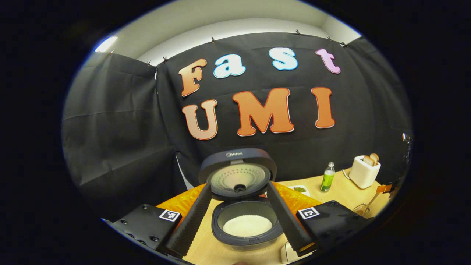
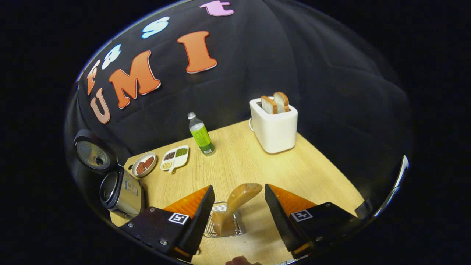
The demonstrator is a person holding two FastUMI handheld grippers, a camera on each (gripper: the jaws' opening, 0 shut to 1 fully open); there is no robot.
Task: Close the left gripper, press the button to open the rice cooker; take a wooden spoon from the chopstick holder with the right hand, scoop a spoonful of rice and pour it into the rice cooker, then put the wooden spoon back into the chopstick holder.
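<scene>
spoon sits in holder btwn open right hand-held gripper fingers, untouched.

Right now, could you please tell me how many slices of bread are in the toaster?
2. Both stand upright side by side in the slots on top of the toaster: the left slice and the right slice. Their lower parts are hidden inside.
</scene>
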